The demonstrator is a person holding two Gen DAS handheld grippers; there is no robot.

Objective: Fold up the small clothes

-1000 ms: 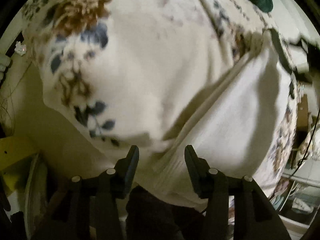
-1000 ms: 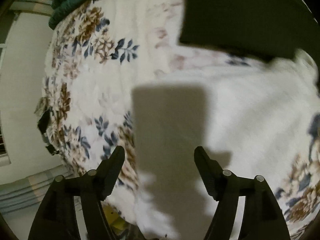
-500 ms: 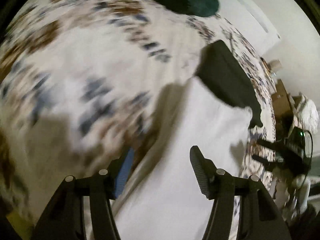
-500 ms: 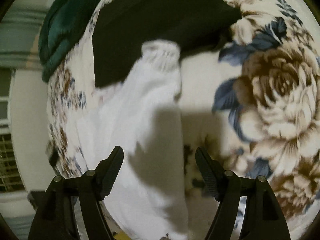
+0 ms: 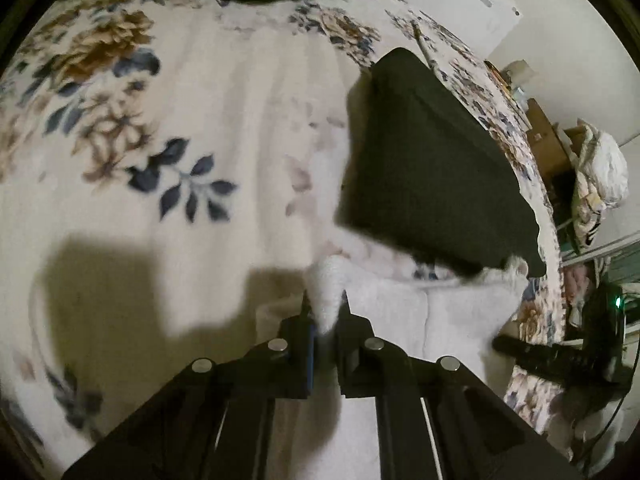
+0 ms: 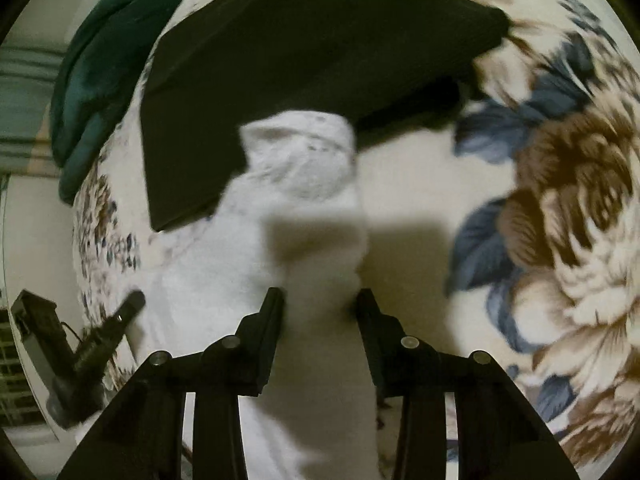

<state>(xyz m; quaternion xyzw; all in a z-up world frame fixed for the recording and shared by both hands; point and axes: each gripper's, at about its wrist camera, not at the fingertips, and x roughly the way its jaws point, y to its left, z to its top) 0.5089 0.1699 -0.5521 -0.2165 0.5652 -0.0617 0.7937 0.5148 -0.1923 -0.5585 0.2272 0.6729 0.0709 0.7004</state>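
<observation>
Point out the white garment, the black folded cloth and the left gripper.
white garment point(image 6: 304, 184): right wrist view, its upper end.
black folded cloth point(image 5: 432, 168): left wrist view, middle of its top.
left gripper point(image 5: 325, 307): left wrist view, between fingertips.

You have a white fuzzy garment point(image 5: 440, 320) lying rumpled on the floral blanket — its ribbed cuff point(image 6: 300, 148) overlapping the flat black cloth point(image 6: 320, 40).

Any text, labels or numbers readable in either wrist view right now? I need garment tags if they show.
None. No tag or print shows on the white garment or the black garment. The floral bedspread carries only a pattern. The clutter beside the bed is too blurred to read.
</observation>
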